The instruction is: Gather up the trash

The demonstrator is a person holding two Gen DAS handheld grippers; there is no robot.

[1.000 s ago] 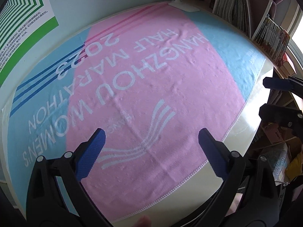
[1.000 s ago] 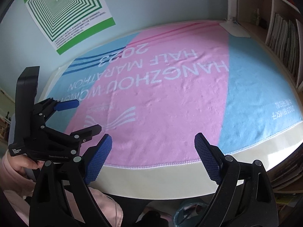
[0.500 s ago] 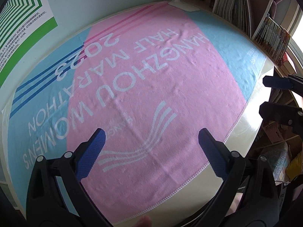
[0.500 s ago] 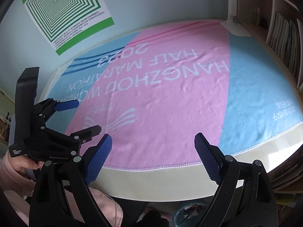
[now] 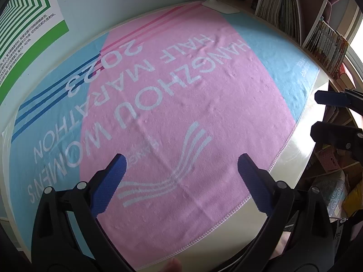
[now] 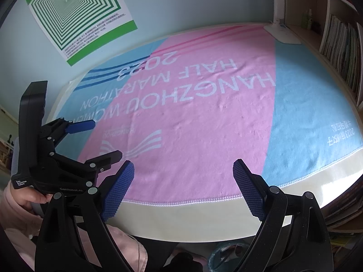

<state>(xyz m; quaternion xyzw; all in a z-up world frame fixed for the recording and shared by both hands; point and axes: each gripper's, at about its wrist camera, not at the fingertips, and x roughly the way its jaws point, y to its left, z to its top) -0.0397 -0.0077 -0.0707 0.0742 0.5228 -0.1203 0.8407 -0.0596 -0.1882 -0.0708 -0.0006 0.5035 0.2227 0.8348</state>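
A pink and light-blue towel point(image 5: 181, 95) printed "HANGZHOU WOMEN'S HALF MARATHON 2023" covers a cream table point(image 6: 192, 217). No trash shows on it. My left gripper point(image 5: 181, 181) is open and empty, hovering over the towel's near pink part; it also shows in the right wrist view point(image 6: 99, 139) at the left. My right gripper point(image 6: 183, 188) is open and empty above the table's front edge; it also shows in the left wrist view point(image 5: 326, 115) at the right. A bin with a bluish liner point(image 6: 226, 258) sits on the floor below the table edge.
A white lamp base point(image 5: 220, 6) stands at the towel's far corner. Bookshelves point(image 5: 306, 29) full of books line the right side. A green-striped poster point(image 6: 77, 15) hangs on the wall behind. Boxes and clutter point(image 5: 333, 195) lie on the floor at the right.
Both grippers have drifted slightly forward over the table, and both stay open. Nothing else has moved.
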